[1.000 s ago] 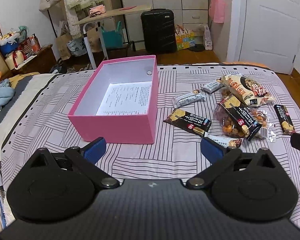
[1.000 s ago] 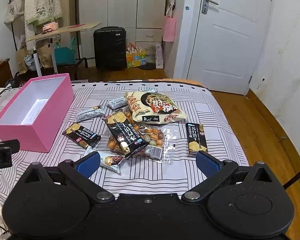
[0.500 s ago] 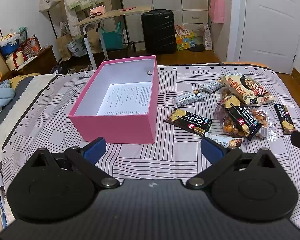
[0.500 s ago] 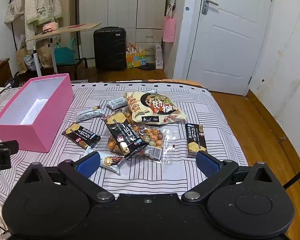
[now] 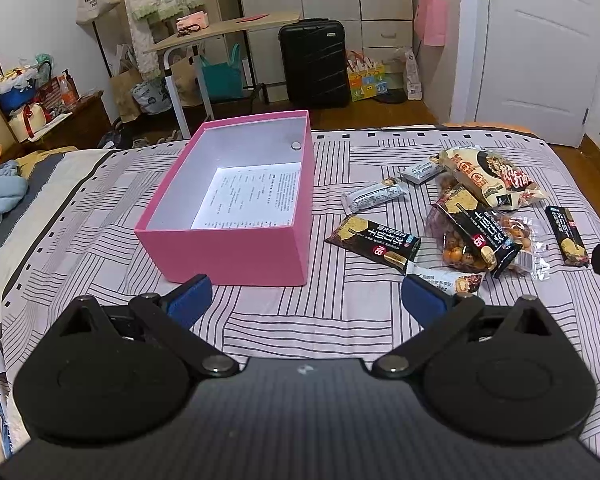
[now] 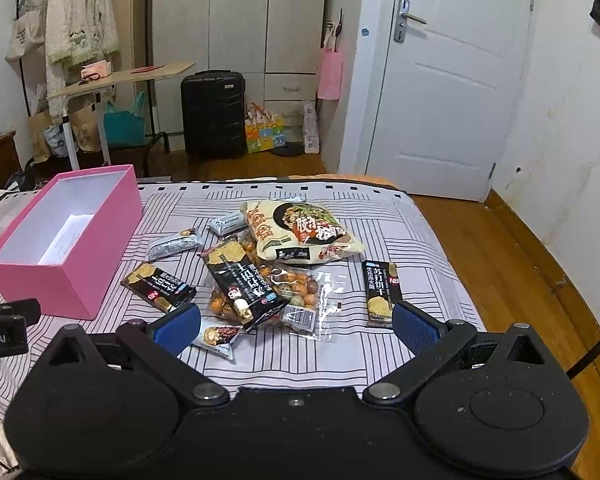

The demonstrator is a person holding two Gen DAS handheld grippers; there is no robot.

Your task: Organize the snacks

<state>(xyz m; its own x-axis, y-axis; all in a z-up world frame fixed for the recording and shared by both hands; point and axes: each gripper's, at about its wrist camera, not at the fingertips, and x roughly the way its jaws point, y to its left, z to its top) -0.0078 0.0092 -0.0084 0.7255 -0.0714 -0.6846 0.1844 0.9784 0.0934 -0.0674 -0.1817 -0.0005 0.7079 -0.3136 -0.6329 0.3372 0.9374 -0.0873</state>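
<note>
Pink box (image 5: 236,254) just ahead of released left claw (image 5: 306,296); snacks (image 6: 244,276) before released right claw (image 6: 296,326).

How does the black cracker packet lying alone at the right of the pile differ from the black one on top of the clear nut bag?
The lone cracker packet lies flat on the bedsheet, apart from the pile, pointing straight away. The stacked cracker packet rests diagonally across the clear nut bag and looks wider. Both share black wrappers with cracker pictures and red logos.
</note>
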